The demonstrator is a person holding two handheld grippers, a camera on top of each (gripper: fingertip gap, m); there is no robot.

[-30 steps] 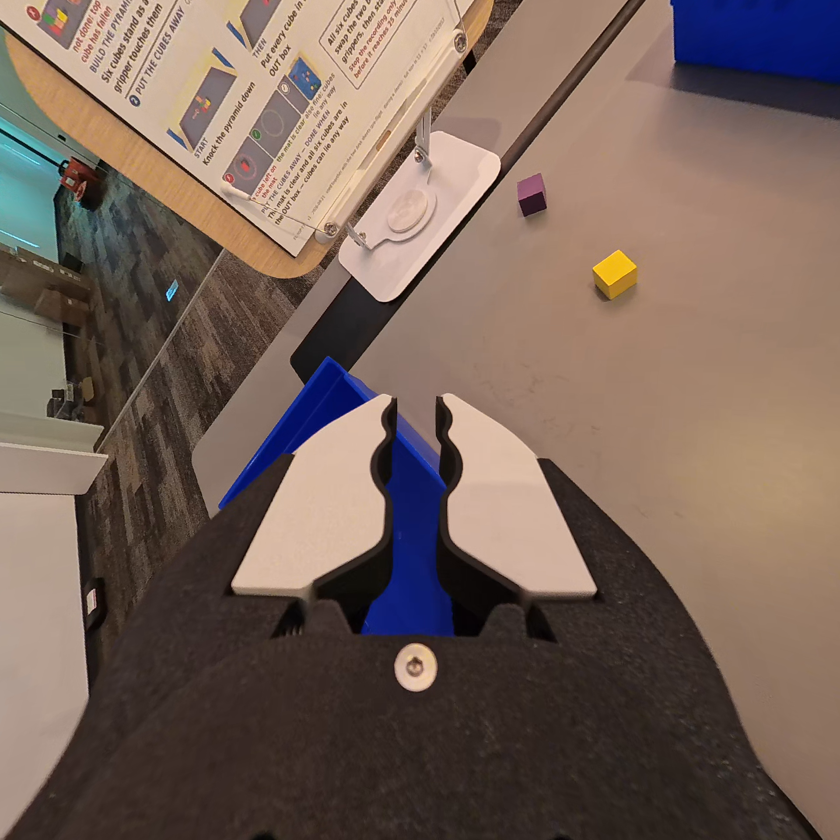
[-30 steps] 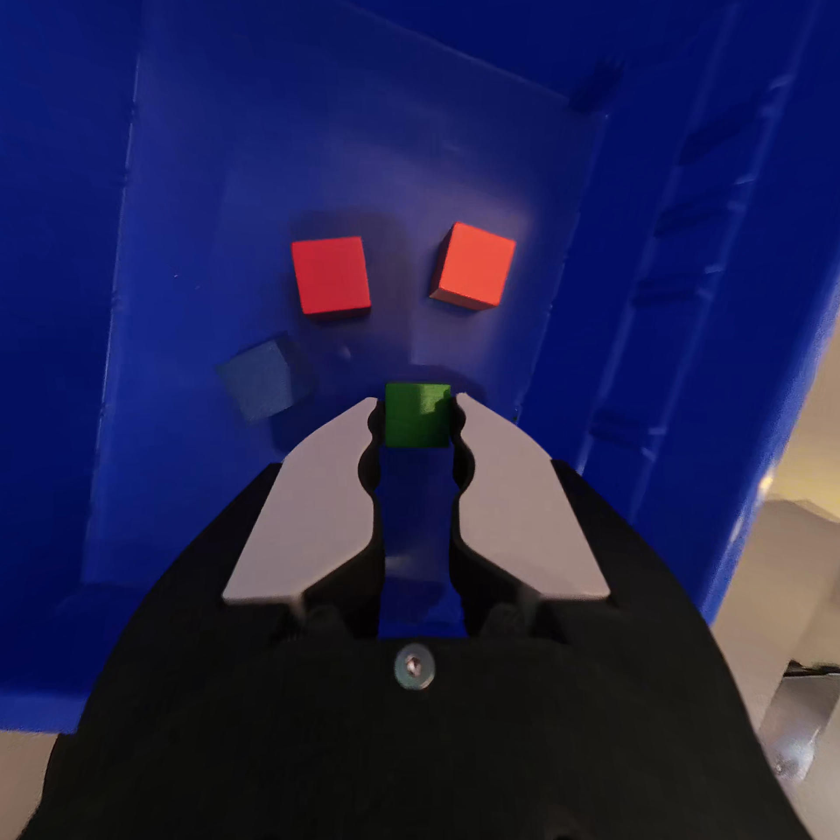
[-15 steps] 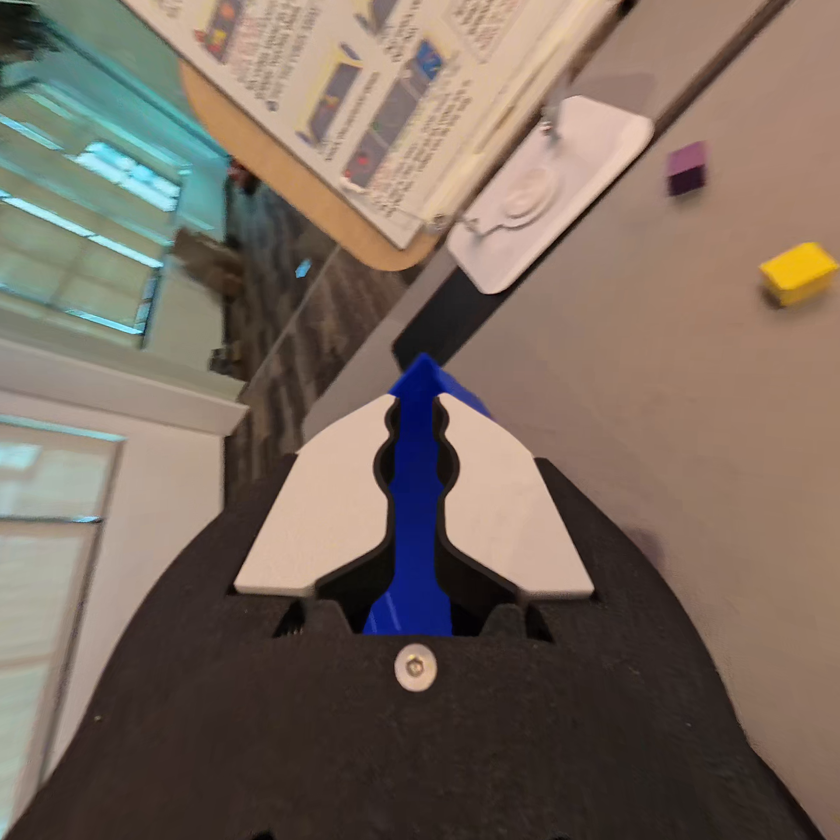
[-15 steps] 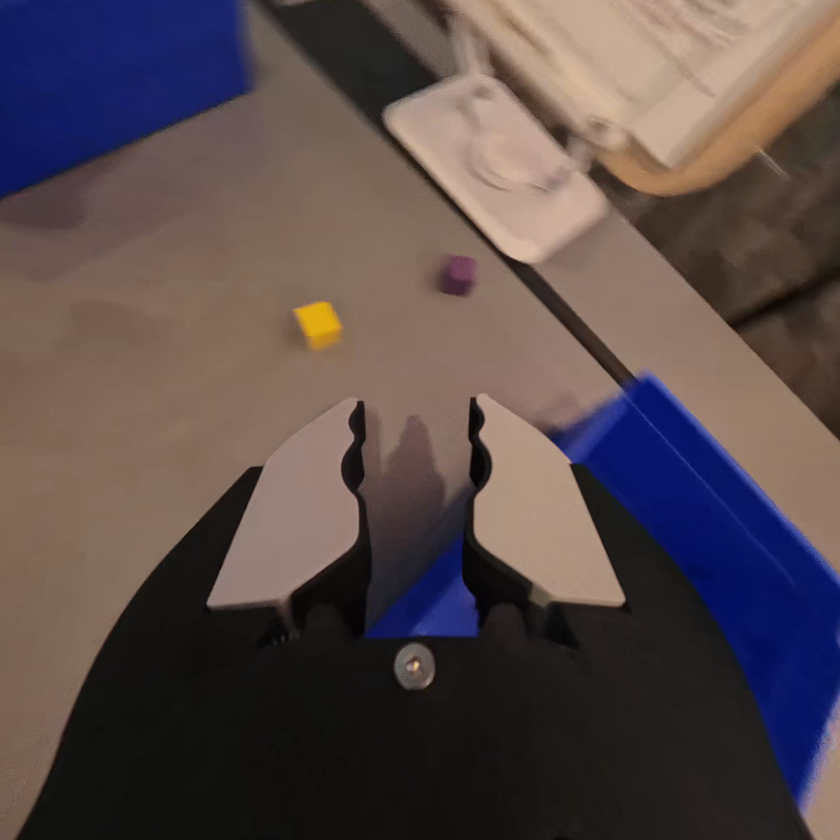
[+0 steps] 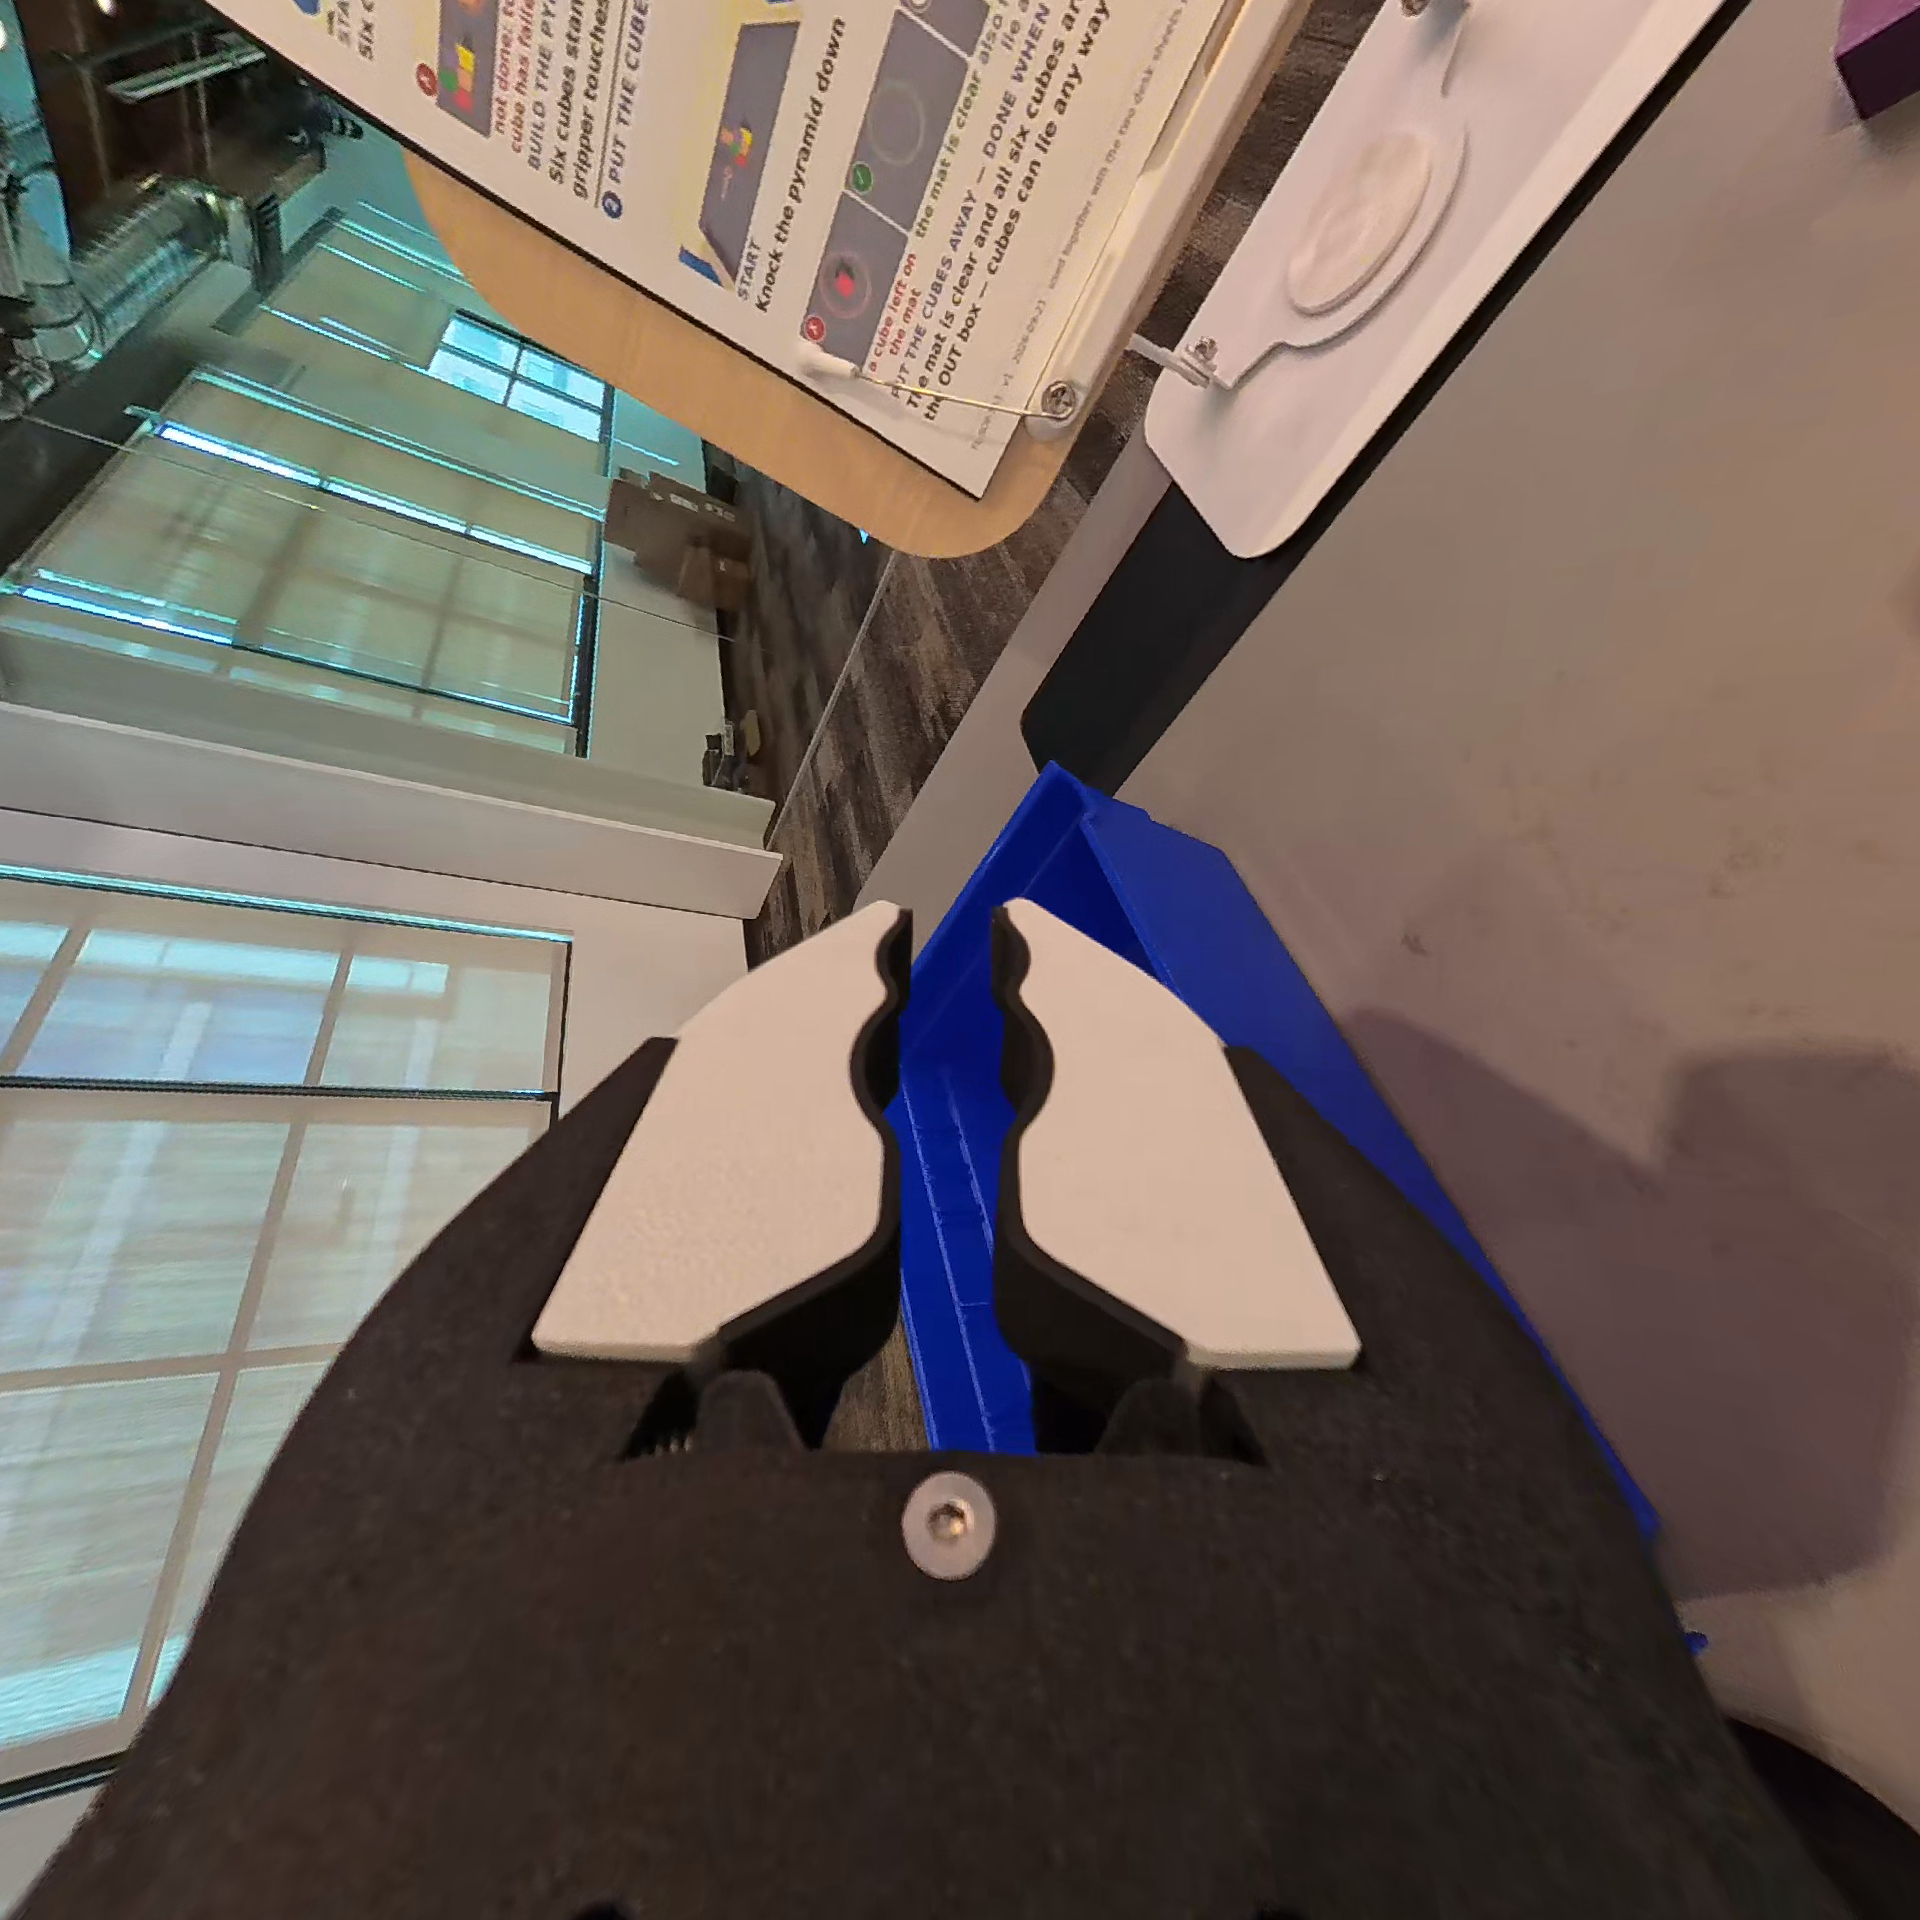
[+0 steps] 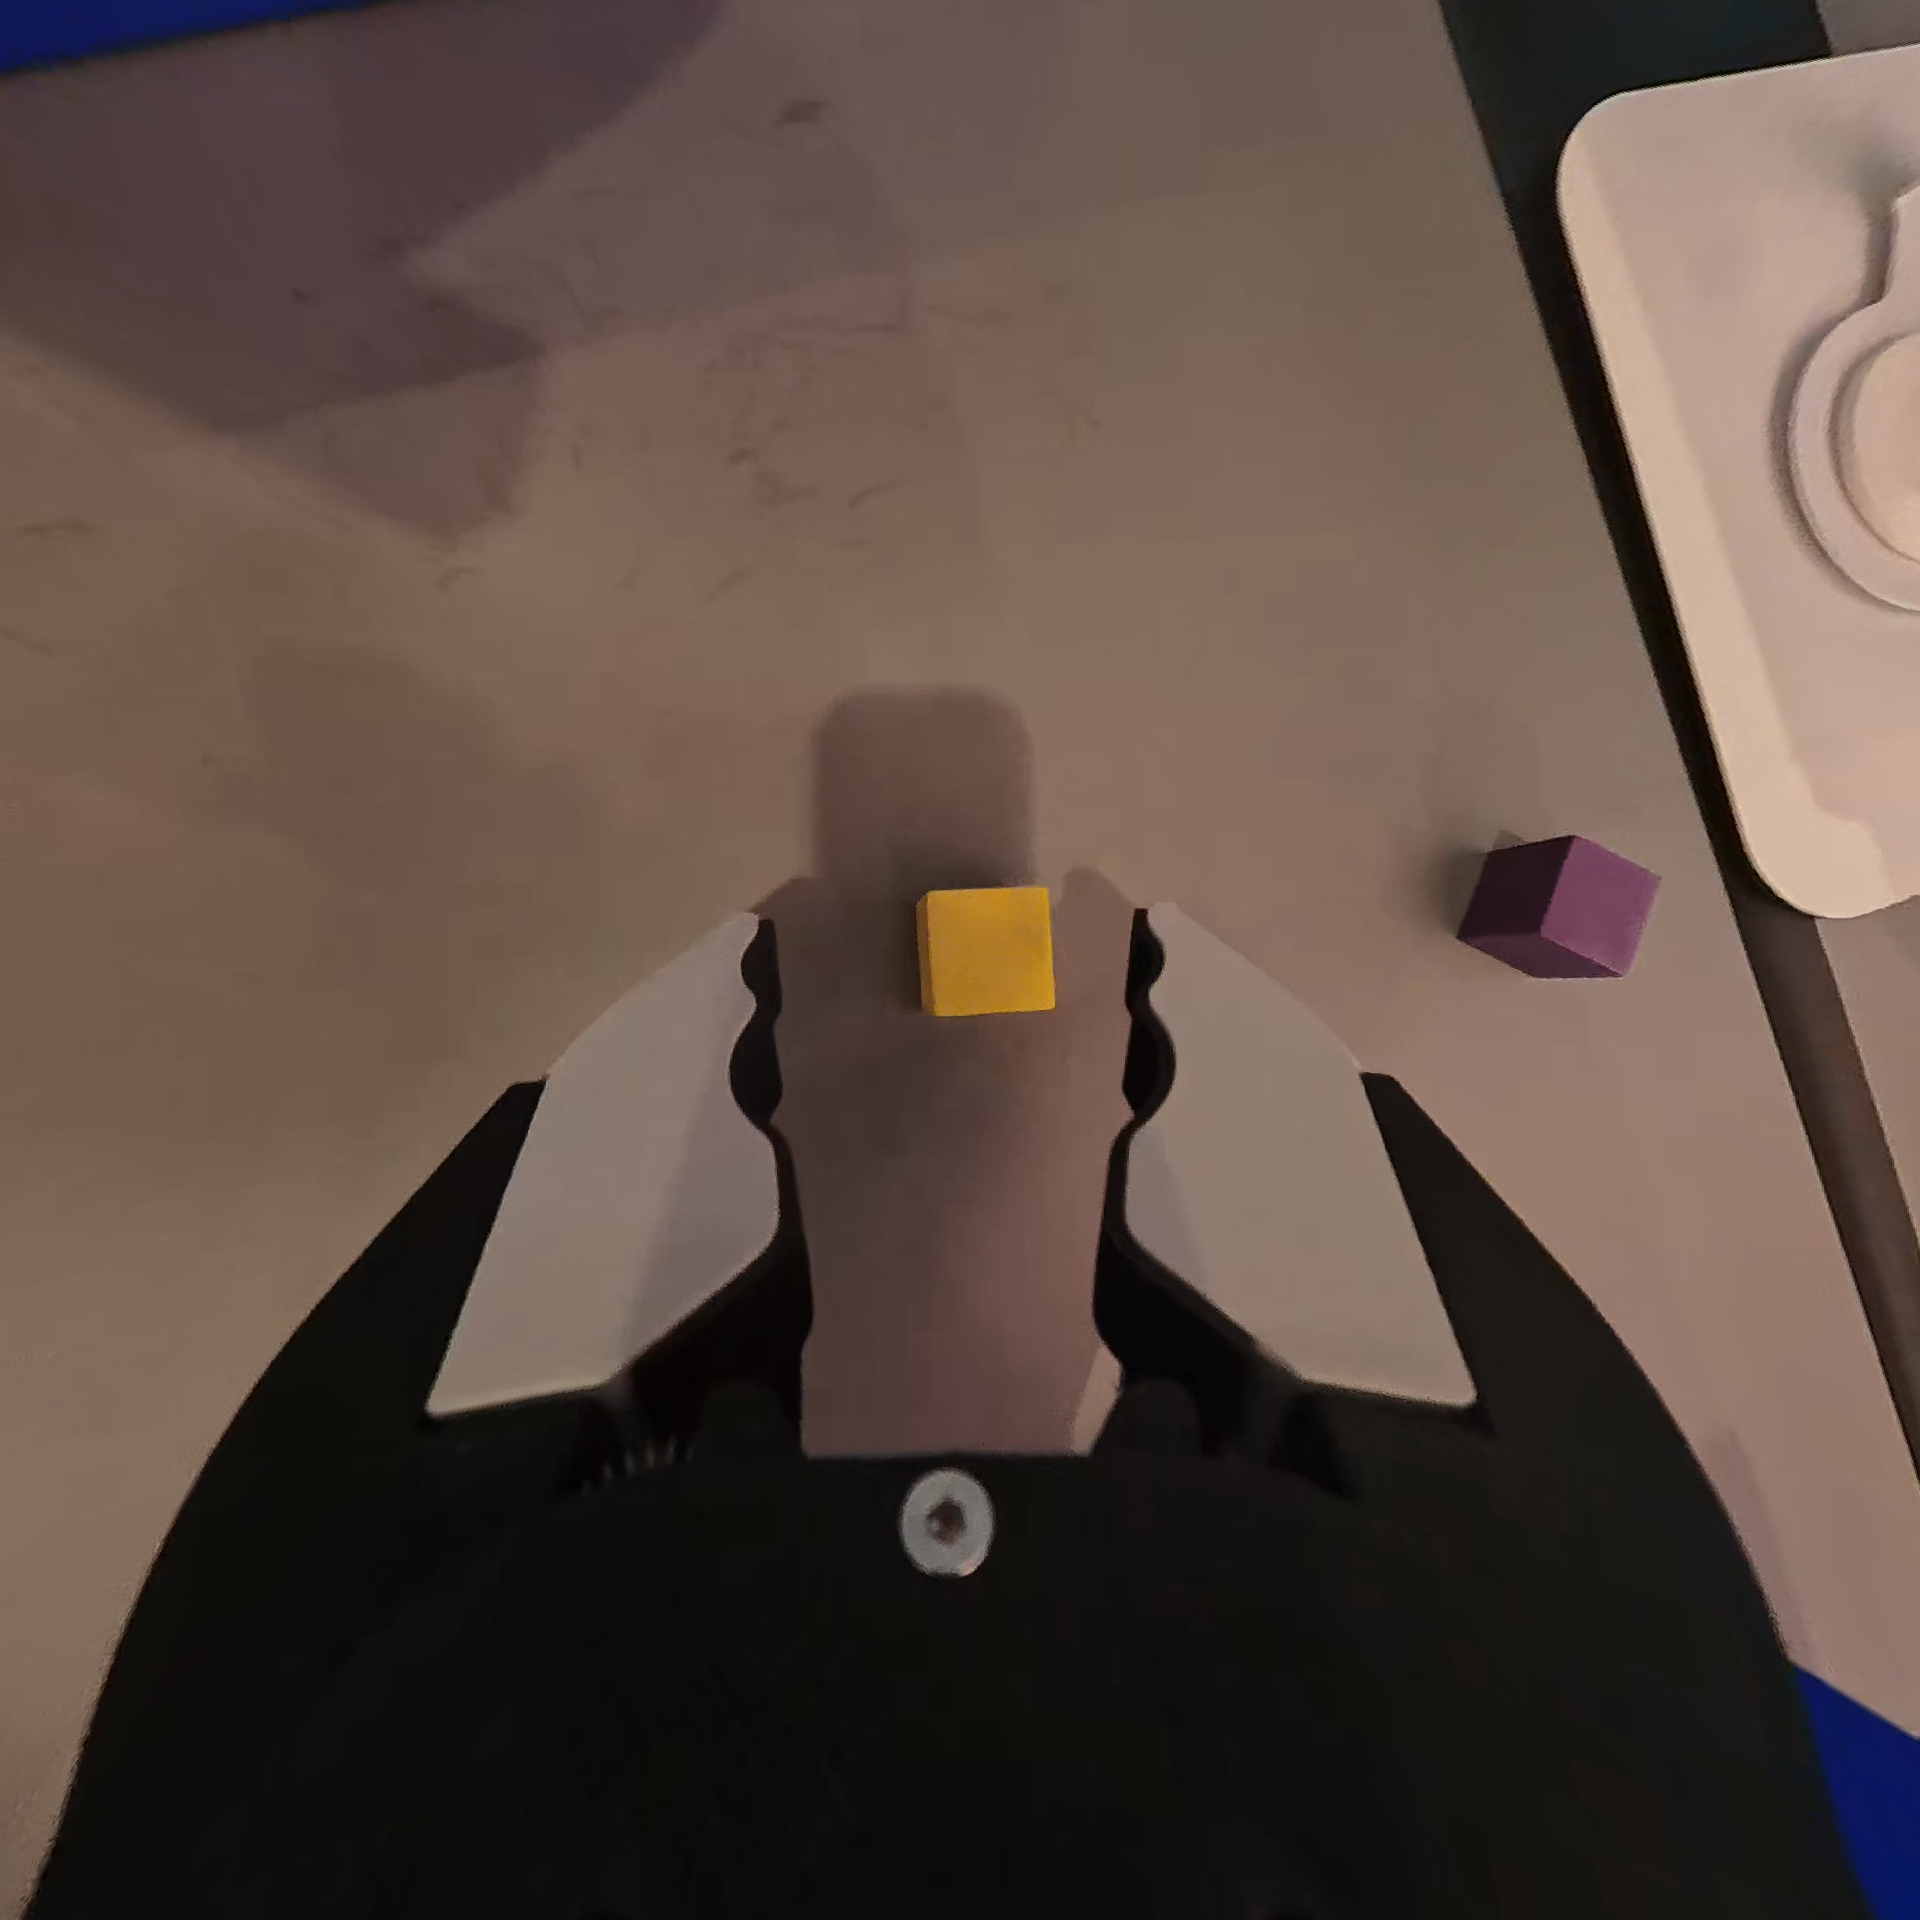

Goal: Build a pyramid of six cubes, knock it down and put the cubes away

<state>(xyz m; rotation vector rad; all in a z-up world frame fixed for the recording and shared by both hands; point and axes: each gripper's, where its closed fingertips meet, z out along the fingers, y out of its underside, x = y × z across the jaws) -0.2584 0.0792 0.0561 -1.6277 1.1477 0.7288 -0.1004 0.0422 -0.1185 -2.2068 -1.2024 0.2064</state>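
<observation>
Left wrist view bright and window-lit, edges warped; right wrist view dim, softly blurred, heavily shadowed

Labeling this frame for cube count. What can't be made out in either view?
- Blue bin contents: left wrist view shows only its rim and wall; the left hand-held gripper covers the rest.
- Purple cube: cut off by the frame edge in the left wrist view.
- Yellow cube: the right wrist view cannot settle whether the right hand-held gripper has reached its level.
</observation>
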